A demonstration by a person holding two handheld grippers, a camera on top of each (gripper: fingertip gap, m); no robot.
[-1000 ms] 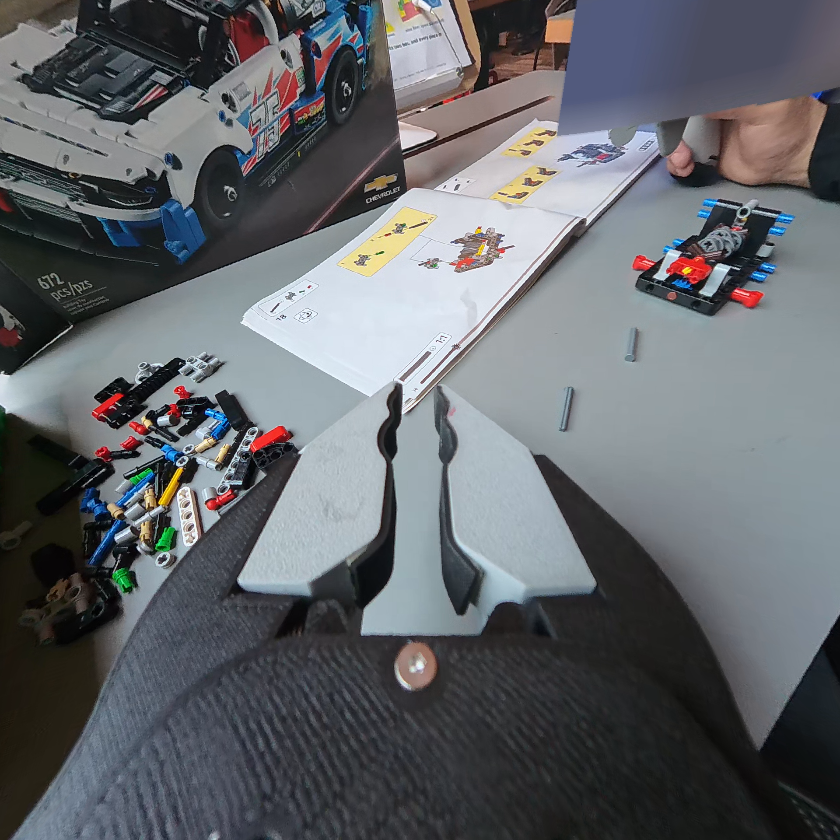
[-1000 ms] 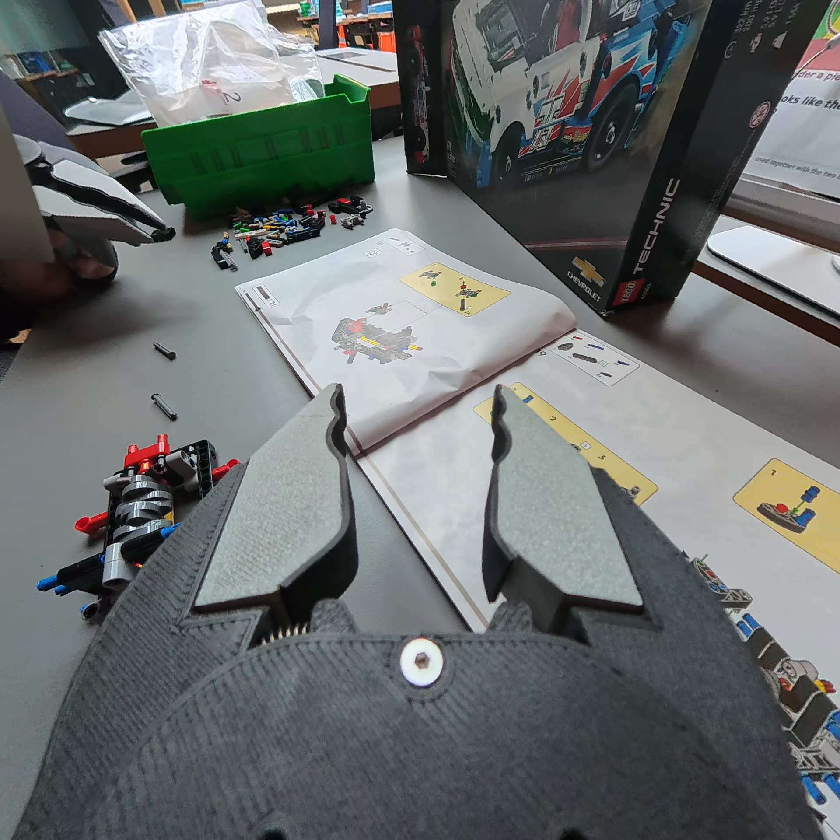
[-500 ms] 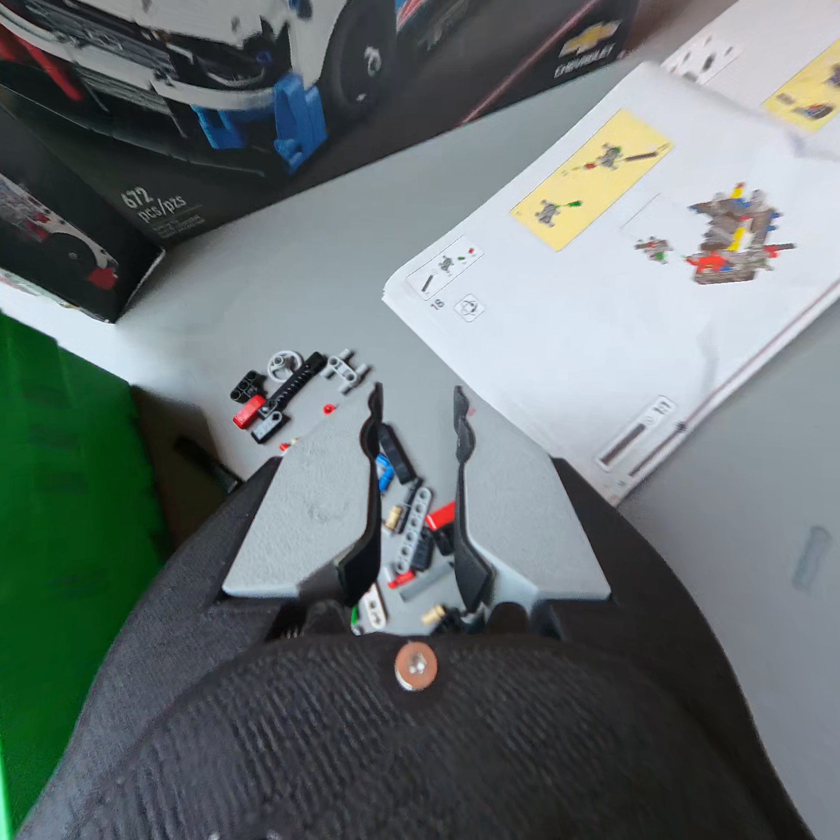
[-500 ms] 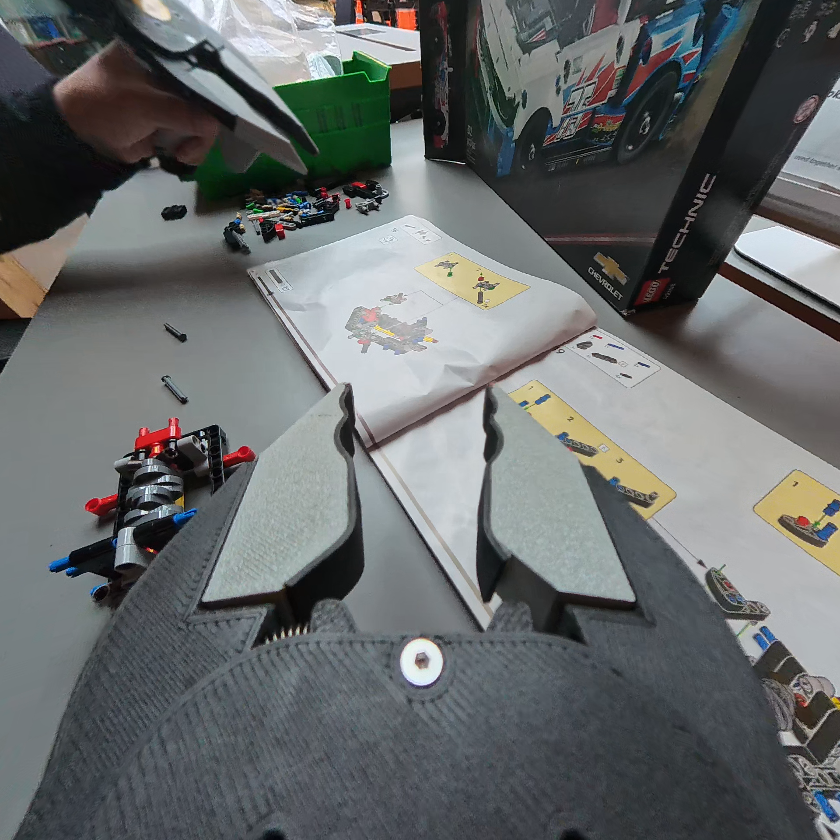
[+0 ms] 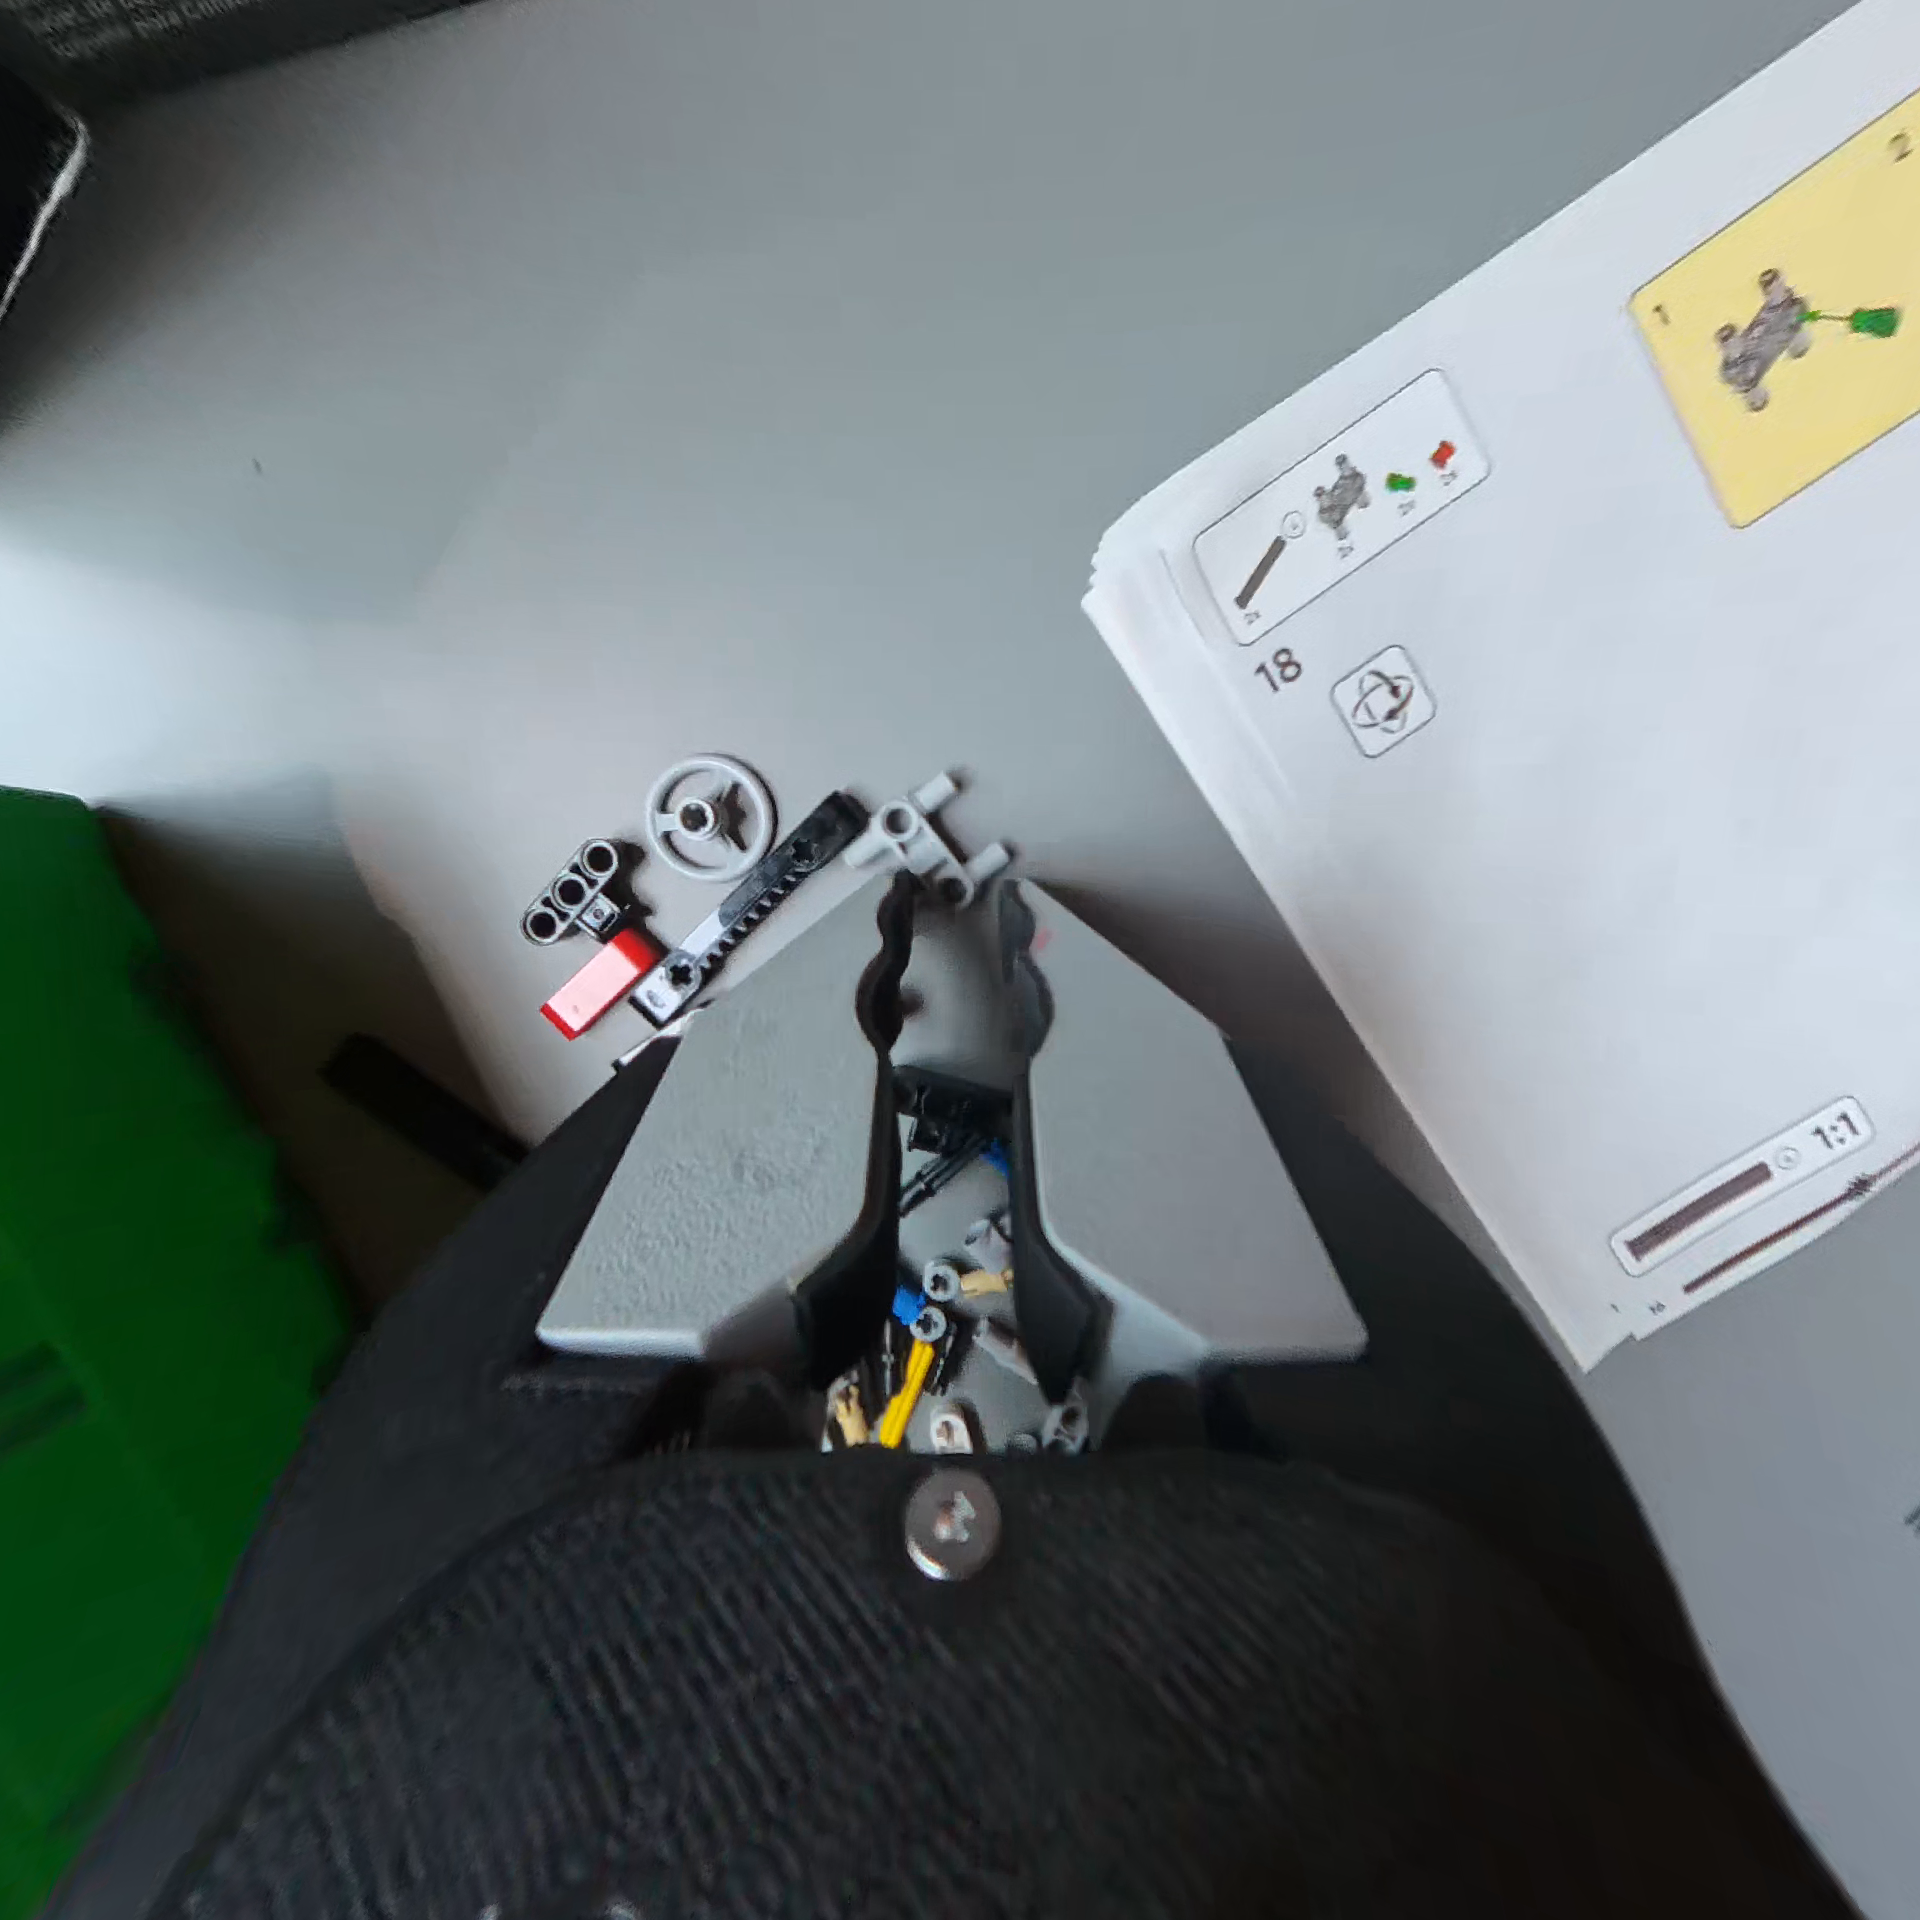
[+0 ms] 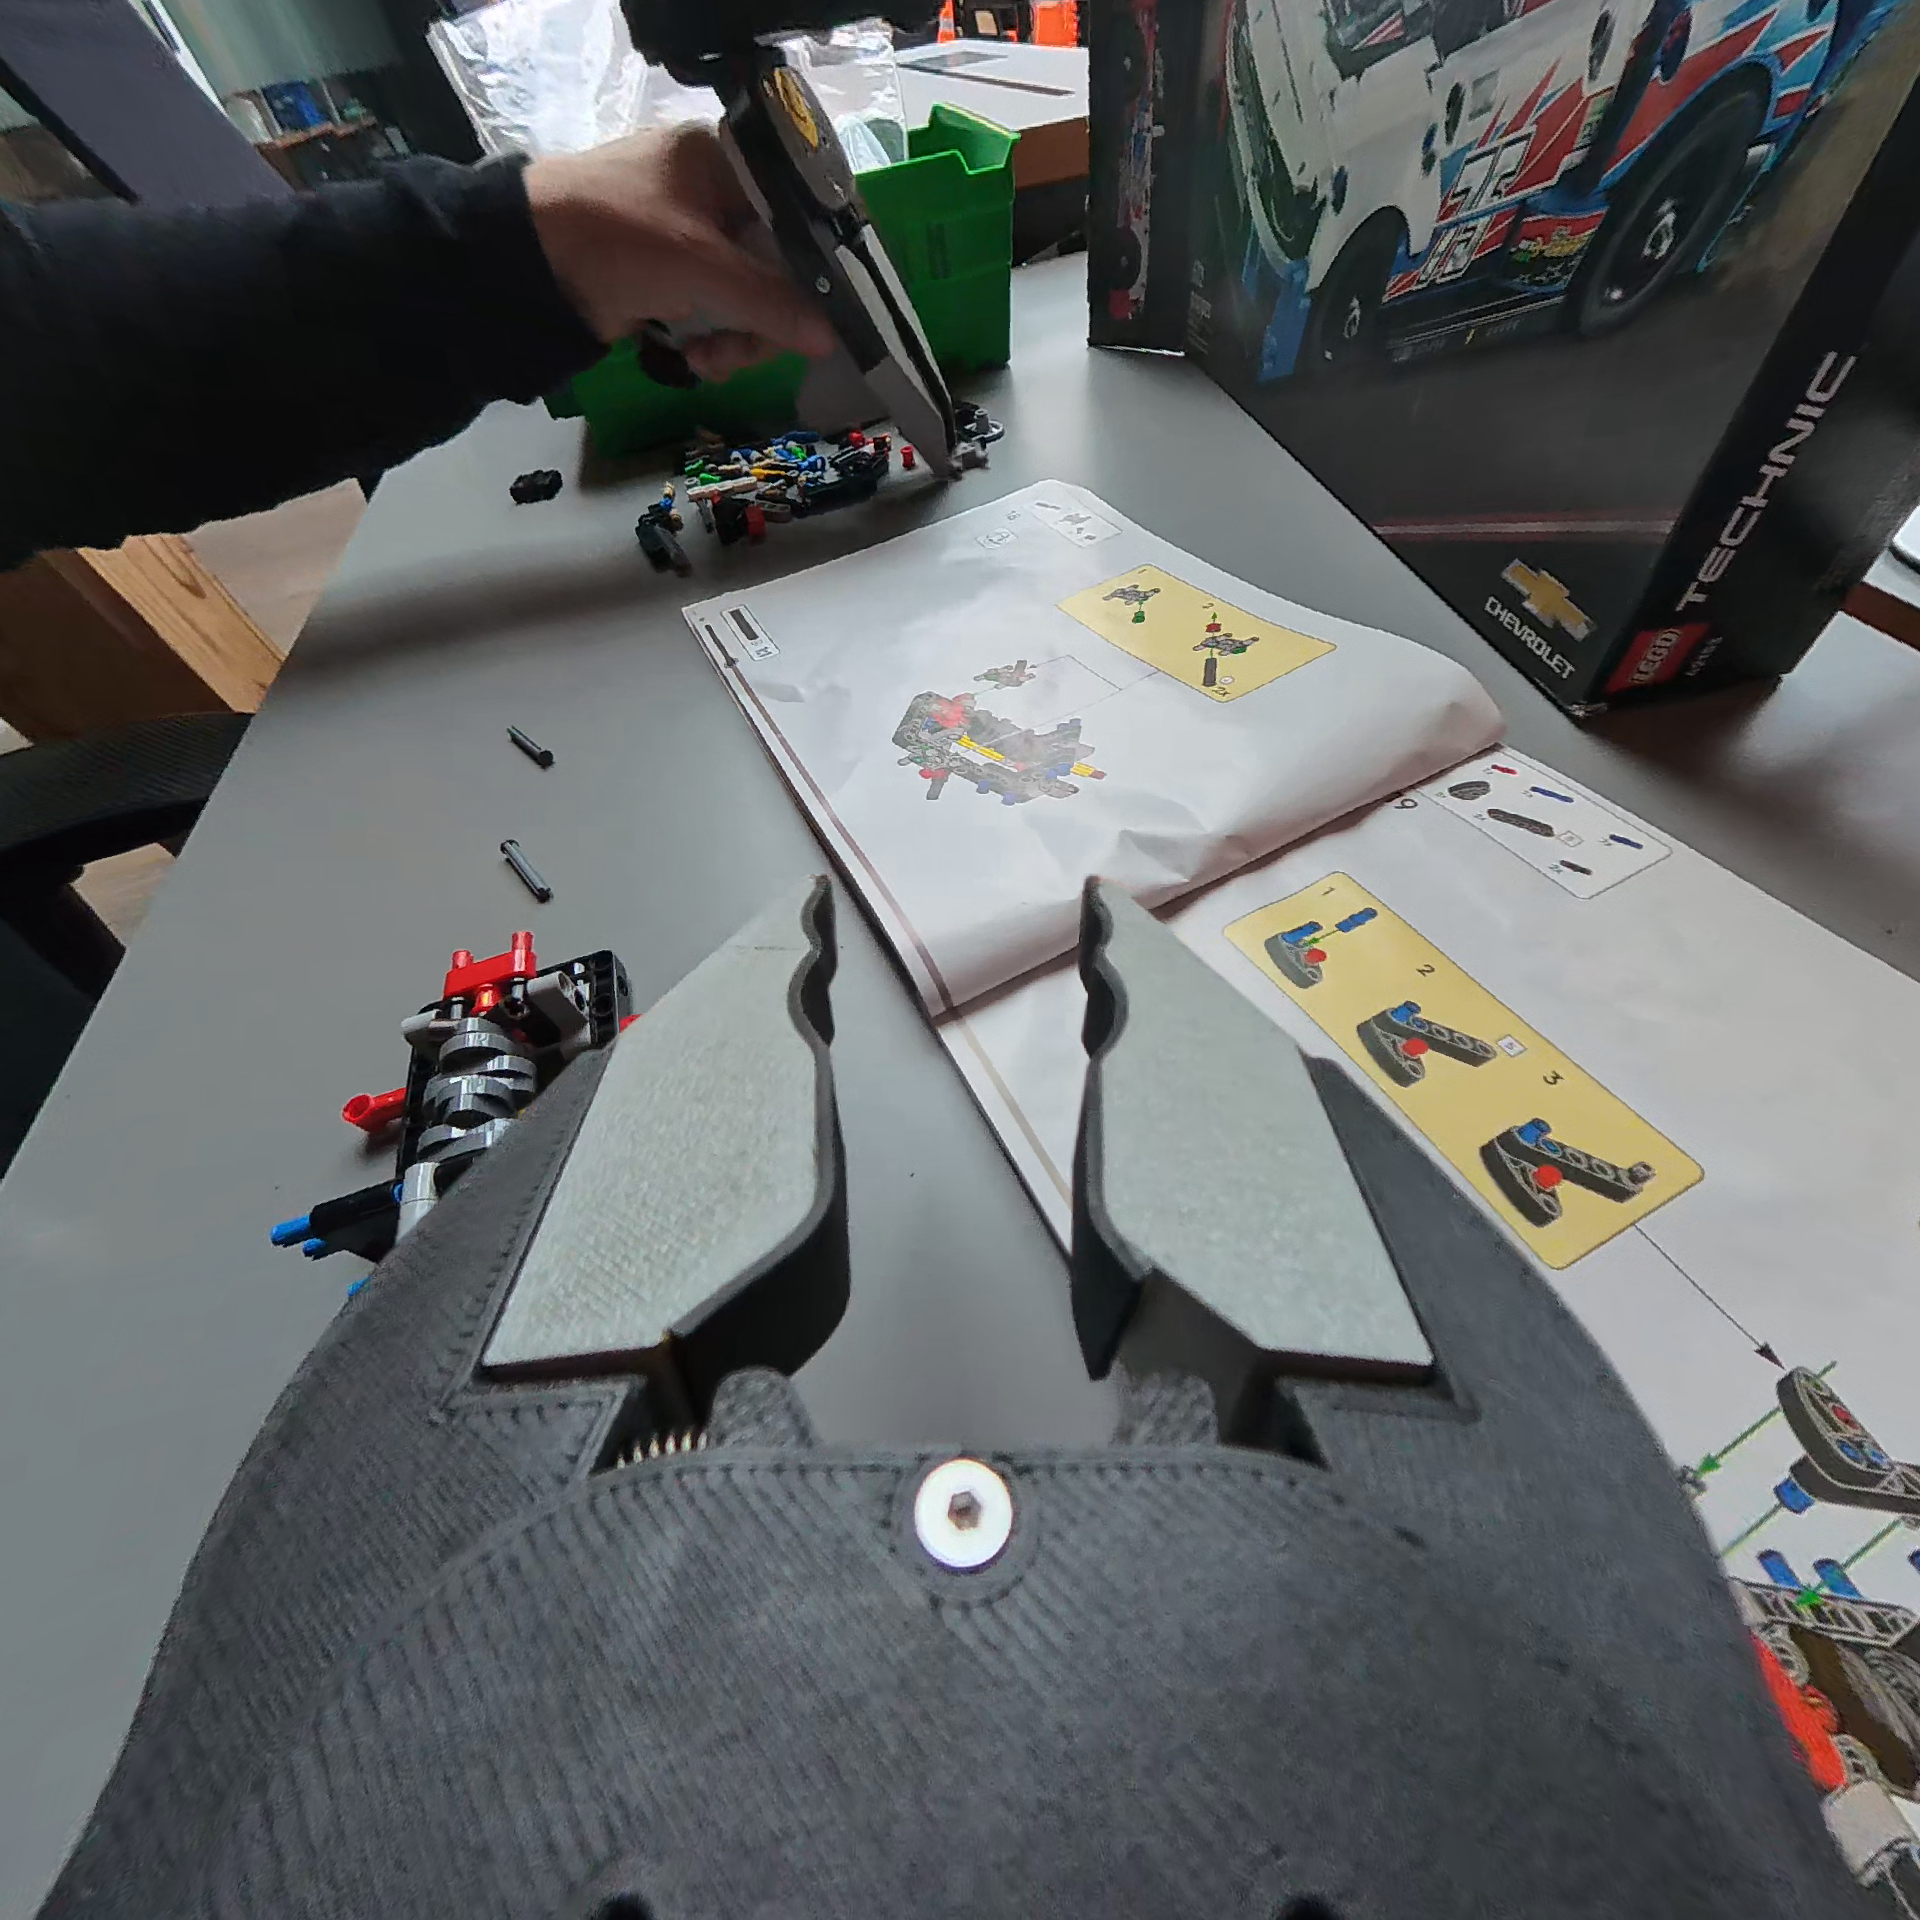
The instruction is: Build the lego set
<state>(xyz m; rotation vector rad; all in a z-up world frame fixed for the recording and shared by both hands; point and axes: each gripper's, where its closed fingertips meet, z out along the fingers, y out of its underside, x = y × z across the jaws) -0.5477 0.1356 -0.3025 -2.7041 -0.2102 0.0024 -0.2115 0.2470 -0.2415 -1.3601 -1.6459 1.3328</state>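
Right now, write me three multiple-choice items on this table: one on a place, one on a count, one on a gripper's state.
1. The light grey cross-shaped connector lies:
A. at the left gripper tips
B. in the green plastic bin
C. on the open instruction booklet

2. Loose thin dark pins between the piece pile and the partly built black-and-red assembly:
A. none
B. two
C. five

3. The right gripper is:
A. shut on a pin
B. open, empty
C. shut, empty

Key: 1 A, it sits just ahead of the tips; 2 B, two lie apart; 3 B, bare table shows between its fingers.

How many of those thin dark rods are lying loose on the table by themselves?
2 dark rods: one farther along the table, one nearer, just beyond the half-built model. More may hide in the parts pile.
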